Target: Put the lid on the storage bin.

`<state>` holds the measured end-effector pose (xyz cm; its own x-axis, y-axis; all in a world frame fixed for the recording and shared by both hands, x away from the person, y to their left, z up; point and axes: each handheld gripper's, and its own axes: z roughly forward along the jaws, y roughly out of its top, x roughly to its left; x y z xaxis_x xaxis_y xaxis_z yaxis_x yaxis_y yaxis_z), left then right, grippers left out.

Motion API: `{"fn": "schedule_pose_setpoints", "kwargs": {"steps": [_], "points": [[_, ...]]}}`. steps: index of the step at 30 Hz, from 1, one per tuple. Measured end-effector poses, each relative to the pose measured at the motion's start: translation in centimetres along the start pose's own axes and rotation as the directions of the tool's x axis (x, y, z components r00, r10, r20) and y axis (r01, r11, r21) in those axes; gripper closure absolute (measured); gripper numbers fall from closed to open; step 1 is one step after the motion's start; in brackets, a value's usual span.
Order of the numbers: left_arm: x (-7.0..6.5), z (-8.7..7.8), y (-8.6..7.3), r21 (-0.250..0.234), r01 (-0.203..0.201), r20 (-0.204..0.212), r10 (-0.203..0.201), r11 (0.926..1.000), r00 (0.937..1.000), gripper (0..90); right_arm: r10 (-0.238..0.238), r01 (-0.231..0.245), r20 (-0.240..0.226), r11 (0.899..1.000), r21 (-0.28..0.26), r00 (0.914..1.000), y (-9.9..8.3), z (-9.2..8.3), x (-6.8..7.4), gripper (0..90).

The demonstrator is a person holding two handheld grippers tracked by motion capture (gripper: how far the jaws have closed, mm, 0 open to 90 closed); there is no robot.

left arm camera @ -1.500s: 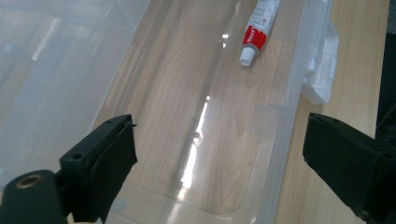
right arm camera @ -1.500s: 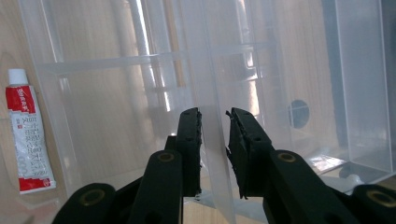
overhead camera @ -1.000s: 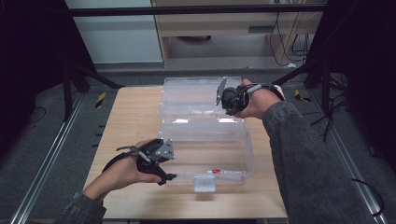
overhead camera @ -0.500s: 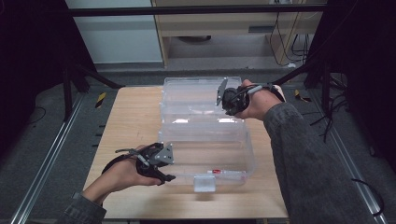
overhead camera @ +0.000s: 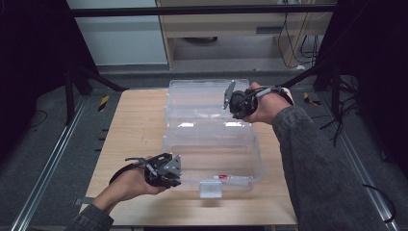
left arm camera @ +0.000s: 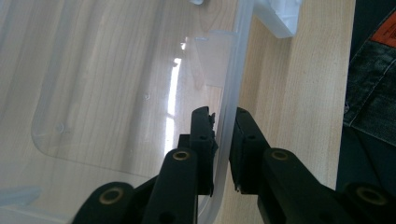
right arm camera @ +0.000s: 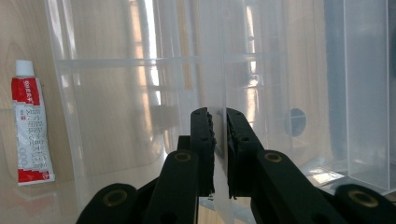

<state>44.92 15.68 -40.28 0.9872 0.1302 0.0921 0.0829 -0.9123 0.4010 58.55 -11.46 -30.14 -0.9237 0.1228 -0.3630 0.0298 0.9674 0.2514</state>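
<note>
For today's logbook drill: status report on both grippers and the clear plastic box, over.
Left gripper straddles the near wall of the clear plastic box. Right gripper shut on the open lid. Red-and-white tube lies inside; nothing blocking.

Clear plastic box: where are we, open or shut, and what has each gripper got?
The clear plastic box lies open, its lid folded back; a red-and-white tube lies inside. In hand: the left gripper straddles the box's near wall, with a small gap at one jaw; the right gripper pinches the lid's edge. Left, probably: swinging the lid over and fastening the front latch.
</note>
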Motion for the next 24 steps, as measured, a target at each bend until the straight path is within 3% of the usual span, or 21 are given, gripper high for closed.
{"fn": "schedule_pose_setpoints", "kwargs": {"steps": [5, 15, 24], "points": [[0.0, 0.0, 0.1, 0.005, 0.0, -0.001, 0.0, 1.0, 1.0, 81.6, -0.011, 0.011, -0.002, 1.0, 0.009, 0.9999, 0.1, 0.0, 0.0, 83.6], [1.2, 0.2, 0.0, -0.017, 0.053, 0.018, -0.053, 0.9984, 0.9984, 81.4, -0.011, 0.011, 0.01, 1.0, 0.018, 0.9999, 0.3, 0.3, -0.6, 83.8], [2.0, 0.5, 0.3, -0.02, 0.038, -0.011, -0.038, 0.9991, 0.9992, 81.6, -0.003, 0.003, 0.015, 1.0, 0.03, 0.9999, 0.5, 0.8, -1.9, 84.1]]}}
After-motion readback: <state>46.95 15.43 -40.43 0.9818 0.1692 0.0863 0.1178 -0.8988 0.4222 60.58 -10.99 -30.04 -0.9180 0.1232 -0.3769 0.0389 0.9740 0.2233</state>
